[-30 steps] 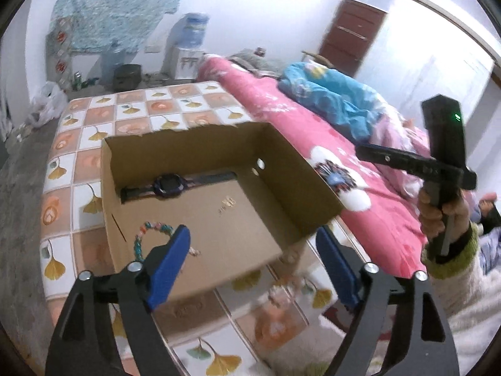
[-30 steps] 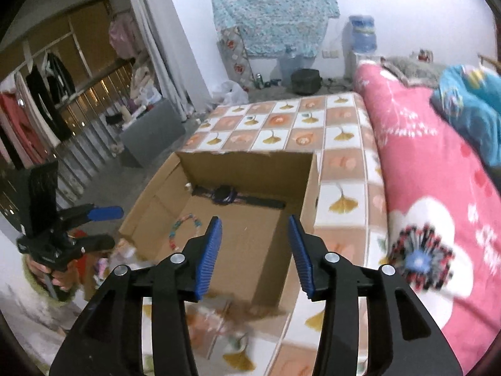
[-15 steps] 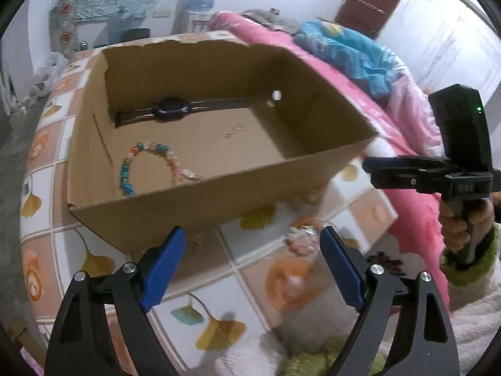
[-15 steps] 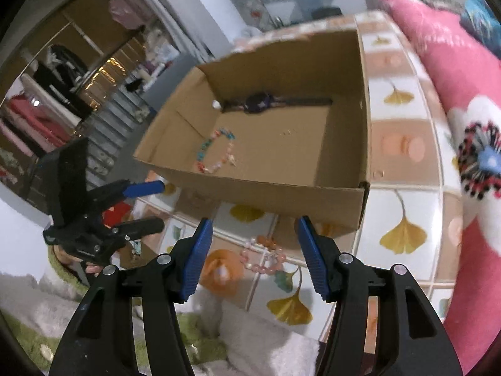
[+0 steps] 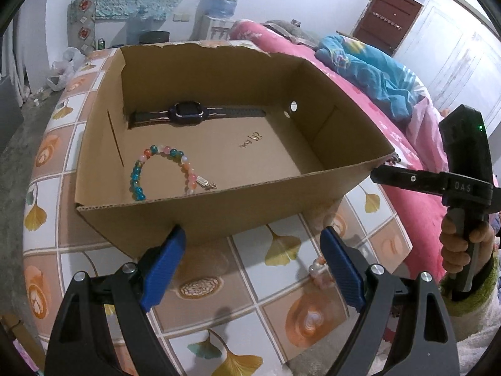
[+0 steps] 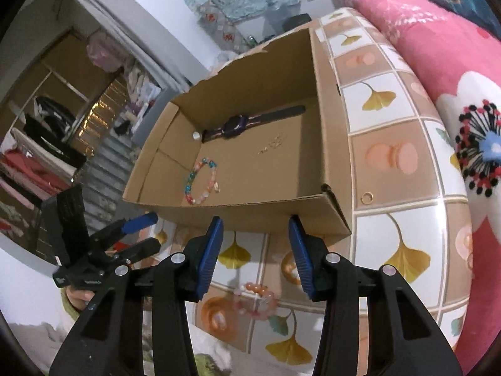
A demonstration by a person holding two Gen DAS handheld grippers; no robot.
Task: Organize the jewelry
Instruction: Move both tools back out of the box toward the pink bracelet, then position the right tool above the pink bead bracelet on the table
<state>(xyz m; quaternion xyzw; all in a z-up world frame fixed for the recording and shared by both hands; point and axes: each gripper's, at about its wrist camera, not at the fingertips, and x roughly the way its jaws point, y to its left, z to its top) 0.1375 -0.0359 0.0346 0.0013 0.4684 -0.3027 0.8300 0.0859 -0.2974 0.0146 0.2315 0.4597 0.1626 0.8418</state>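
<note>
An open cardboard box (image 5: 219, 206) (image 6: 325, 144) sits on a tiled sheet. Inside lie a dark watch (image 5: 188, 113) (image 6: 235, 125), a multicoloured bead bracelet (image 5: 162, 172) (image 6: 200, 181) and a small gold chain (image 5: 250, 140) (image 6: 272, 144). A pink-orange bead bracelet (image 6: 255, 299) (image 5: 317, 271) lies on the sheet in front of the box. A gold ring (image 6: 366, 197) lies right of the box. My left gripper (image 5: 250, 263) is open and empty above the sheet. My right gripper (image 6: 255, 252) is open and empty just above the pink bracelet.
The sheet with ginkgo-leaf tiles (image 5: 281, 297) (image 6: 391, 156) covers the bed edge. A pink floral quilt (image 6: 454, 62) and a blue blanket (image 5: 369, 75) lie to the right. A water dispenser (image 5: 222, 9) stands at the far wall. A clothes rack (image 6: 47, 131) stands left.
Both grippers have dropped lower and closer to the sheet in front of the box. The pink bracelet now sits just beyond my right gripper's fingertips. Both stay open.
</note>
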